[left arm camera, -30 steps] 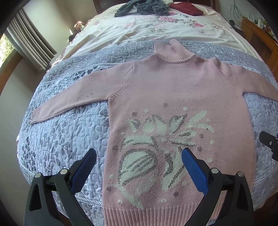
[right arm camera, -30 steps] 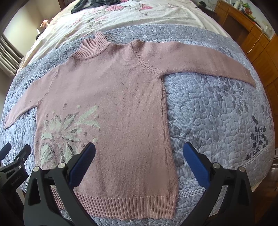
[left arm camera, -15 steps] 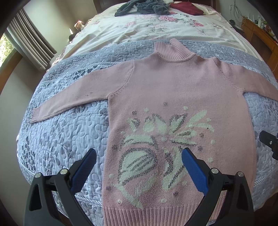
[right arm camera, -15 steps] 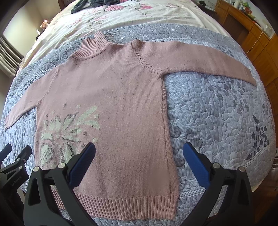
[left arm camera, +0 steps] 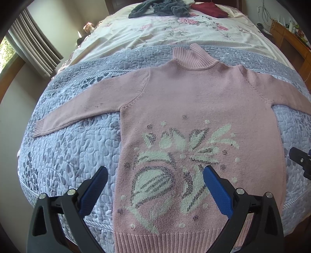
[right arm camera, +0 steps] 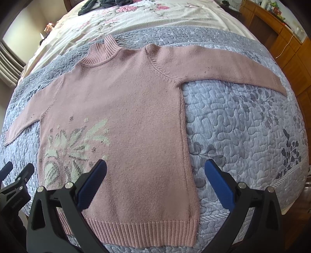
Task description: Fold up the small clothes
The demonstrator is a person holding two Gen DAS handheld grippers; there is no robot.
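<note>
- The pink knitted sweater with a ribbed high collar and a pale green and grey leaf motif (left arm camera: 194, 109) lies flat on the grey-blue quilted bedspread (left arm camera: 64, 155), collar toward 12 o'clock, ribbed hem toward 6 o'clock, both sleeves spread straight out to 9 and 3 o'clock; I judge this layout is meant to give clear edges for folding, and no fold is made yet
- The left hand-held gripper with black arms and blue pads (left arm camera: 154, 184) has its jaws wide apart and holds nothing; it hangs over the lower body of the garment, one pad above the quilt at 7 o'clock, the other above the motif at 5 o'clock, the hem just beneath at 6 o'clock
- The right hand-held gripper of the same build (right arm camera: 155, 178) is likewise spread and empty, straddling the sweater's right side seam: one pad over plain pink knit at 7 o'clock, the other over bare quilt at 5 o'clock
- In the right view the right sleeve (right arm camera: 223, 66) runs out to 2 o'clock, well apart from the pads; in the left view the left sleeve (left arm camera: 87, 112) reaches to 9 o'clock
- Neither gripper touches the cloth, so far as can be seen
- A floral cream sheet (left arm camera: 175, 33) and a heap of dark grey clothing (left arm camera: 159, 7) lie far off at 12 o'clock, clear of the working area
</note>
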